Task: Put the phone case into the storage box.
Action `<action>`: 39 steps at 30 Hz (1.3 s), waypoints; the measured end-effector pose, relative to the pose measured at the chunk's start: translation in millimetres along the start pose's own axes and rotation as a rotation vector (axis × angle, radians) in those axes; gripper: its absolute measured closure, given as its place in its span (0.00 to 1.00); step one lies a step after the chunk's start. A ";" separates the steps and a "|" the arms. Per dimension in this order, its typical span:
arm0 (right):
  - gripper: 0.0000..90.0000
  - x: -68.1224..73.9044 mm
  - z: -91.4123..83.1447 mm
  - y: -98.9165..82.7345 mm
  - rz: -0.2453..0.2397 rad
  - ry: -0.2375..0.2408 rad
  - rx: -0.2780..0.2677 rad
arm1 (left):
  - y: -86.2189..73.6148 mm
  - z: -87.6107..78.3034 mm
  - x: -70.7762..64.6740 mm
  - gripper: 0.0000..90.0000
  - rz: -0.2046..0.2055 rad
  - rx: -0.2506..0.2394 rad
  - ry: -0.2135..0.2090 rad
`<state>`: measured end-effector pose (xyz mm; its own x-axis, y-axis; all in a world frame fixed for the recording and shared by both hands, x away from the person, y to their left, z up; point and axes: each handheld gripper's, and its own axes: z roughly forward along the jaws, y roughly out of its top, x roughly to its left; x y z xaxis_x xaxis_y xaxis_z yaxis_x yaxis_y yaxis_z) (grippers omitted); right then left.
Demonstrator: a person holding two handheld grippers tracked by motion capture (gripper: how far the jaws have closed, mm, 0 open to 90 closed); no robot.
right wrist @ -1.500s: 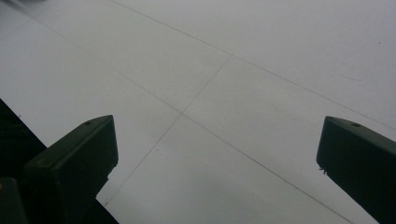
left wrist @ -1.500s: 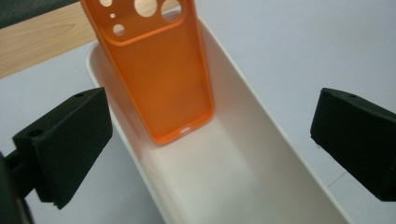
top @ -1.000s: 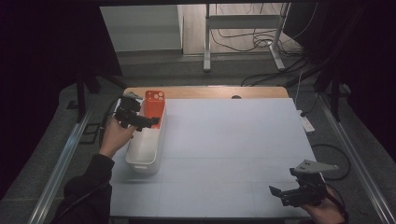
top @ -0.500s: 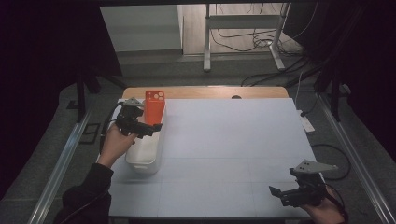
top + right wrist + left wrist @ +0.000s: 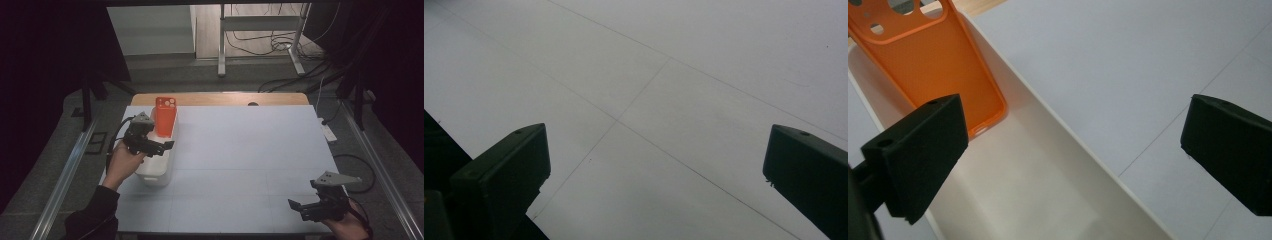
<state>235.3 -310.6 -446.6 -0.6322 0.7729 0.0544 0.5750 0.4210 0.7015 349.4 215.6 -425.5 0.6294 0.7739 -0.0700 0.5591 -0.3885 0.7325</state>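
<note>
- Orange phone case stands upright in the far end of a white plastic bin, left of centre in the high view; its camera cut-outs are at the top and its upper part rises above the bin's rim.
- White bin is long and narrow, lying on the pale table cover with its length running away from the person, close to the cover's left edge.
- Left gripper hovers over the middle of the bin, just in front of the case, held by the person's left hand; its jaws stand wide apart and grip nothing.
- Seen from the left gripper view, the phone case fills the upper left of the frame, its hollow inner side facing the camera, leaning against the bin's end wall with its lower edge on the bin's floor. One black jaw sits at the left edge over the bin's interior, the other at the right edge over the table cover, so the bin's long wall runs between them.
- Right gripper rests low at the lower right of the high view, well apart from the bin, with its grey plate on top; its jaws are spread wide and hold nothing.
- Grey table cover, crossed by thin seam lines, lies between the jaws in the right gripper view.
- Bare wooden table edge shows beyond the cover at the far side.
</note>
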 end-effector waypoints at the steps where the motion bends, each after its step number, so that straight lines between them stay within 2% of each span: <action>1: 0.00 0.1 0.0 0.0 -0.001 -0.001 0.000 | -1.1 -0.8 -1.0 0.00 -0.001 -0.004 -0.002; 12: 0.00 0.3 0.2 0.2 -0.003 -0.005 0.004 | -11.0 -9.6 -14.7 0.00 0.010 -0.028 -0.004; 24: 0.00 0.7 0.4 0.3 -0.005 -0.007 0.006 | -21.0 -15.4 -24.7 0.00 0.023 -0.033 -0.004; 39: 0.00 0.6 0.5 0.4 0.001 -0.010 0.006 | -40.3 -25.4 -34.0 0.00 0.008 -0.044 0.010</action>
<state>235.4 -309.7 -446.6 -0.6267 0.7778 0.0481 0.5785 0.4230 0.6975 291.7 217.6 -435.5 0.6282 0.7759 -0.0577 0.5299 -0.3724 0.7619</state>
